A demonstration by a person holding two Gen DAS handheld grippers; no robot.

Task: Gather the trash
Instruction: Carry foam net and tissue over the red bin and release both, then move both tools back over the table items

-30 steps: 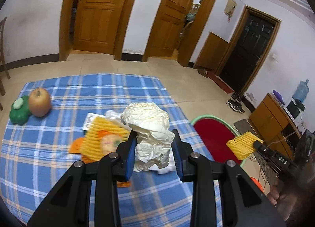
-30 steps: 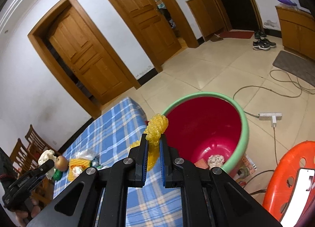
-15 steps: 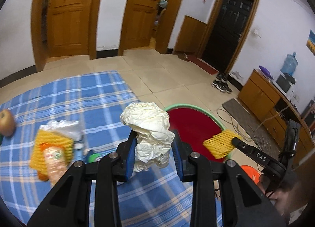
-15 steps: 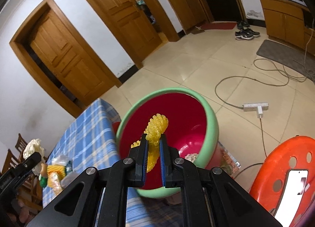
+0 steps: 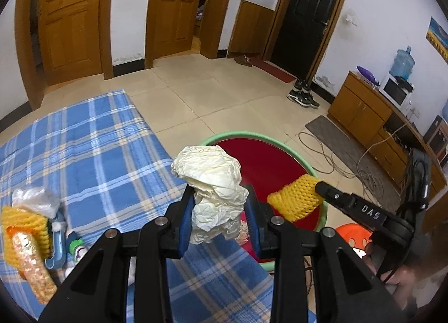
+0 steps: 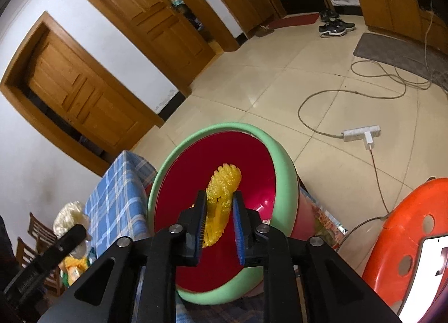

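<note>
My left gripper (image 5: pixel 219 206) is shut on a crumpled white paper ball (image 5: pixel 212 177) and holds it above the table's right edge, beside the bin. My right gripper (image 6: pixel 219 215) holds a yellow foam fruit net (image 6: pixel 222 197) directly over the red bin with a green rim (image 6: pixel 282 171). Its jaws stand a little wider than before, and the net still sits between them. In the left wrist view the net (image 5: pixel 295 199) hangs over the bin's (image 5: pixel 232 137) right side. The paper ball also shows at the left of the right wrist view (image 6: pixel 70 218).
The blue plaid table (image 5: pixel 84 144) carries more trash at its left: a yellow net with a snack packet (image 5: pixel 25 241), a clear plastic bag (image 5: pixel 36 201) and a small bottle (image 5: pixel 57 241). An orange stool (image 6: pixel 406 239) stands right of the bin. Cables and a power strip (image 6: pixel 361 134) lie on the floor.
Both grippers have swung right toward the bin. The right gripper now sits over the bin's inside and its jaws have parted slightly around the net. The left still grips the paper ball.
</note>
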